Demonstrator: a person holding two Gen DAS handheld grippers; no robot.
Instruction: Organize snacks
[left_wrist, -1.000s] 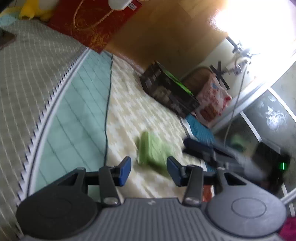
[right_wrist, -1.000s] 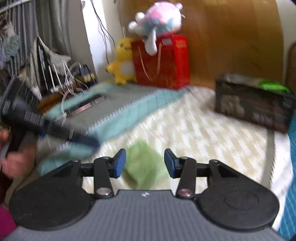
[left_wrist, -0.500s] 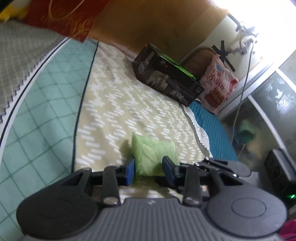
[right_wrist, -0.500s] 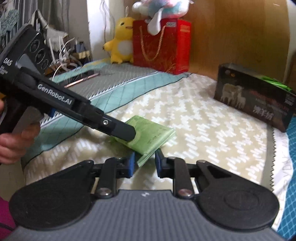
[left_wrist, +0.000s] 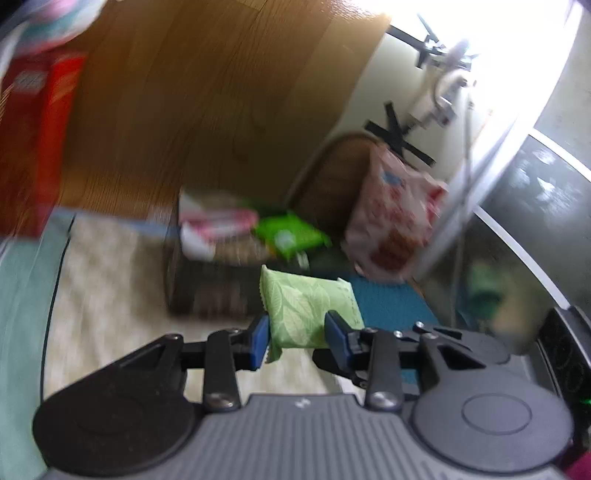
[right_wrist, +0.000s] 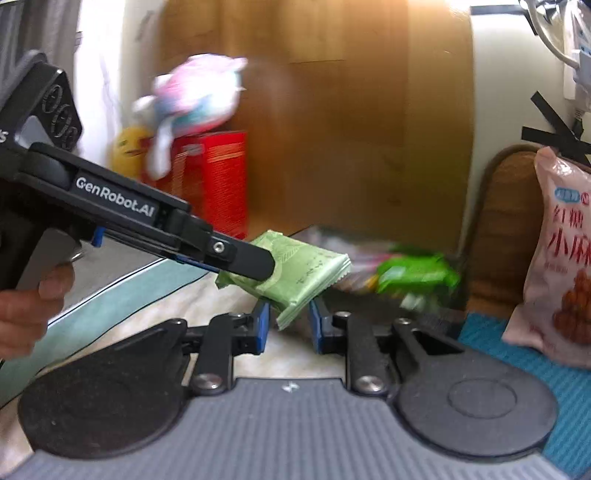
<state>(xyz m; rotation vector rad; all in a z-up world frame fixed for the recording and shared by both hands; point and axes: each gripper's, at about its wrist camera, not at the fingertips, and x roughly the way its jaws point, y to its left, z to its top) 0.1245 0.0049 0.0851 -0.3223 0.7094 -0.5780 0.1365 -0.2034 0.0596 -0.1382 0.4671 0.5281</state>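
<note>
At lower centre the left tool (left_wrist: 296, 336) clamps a pale green snack packet (left_wrist: 308, 308) between its blue pads, the blurred dark box (left_wrist: 214, 288) behind it at mid-frame and a pink snack bag (left_wrist: 395, 225) at right.

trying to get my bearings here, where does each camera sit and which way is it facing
Left wrist: on the left gripper, looking along its fingers at the green snack packet they clamp; box beyond.
Right wrist: on the right gripper, also gripping the packet; a hand shows at left.
Shared: the packet and pink snack bag.
</note>
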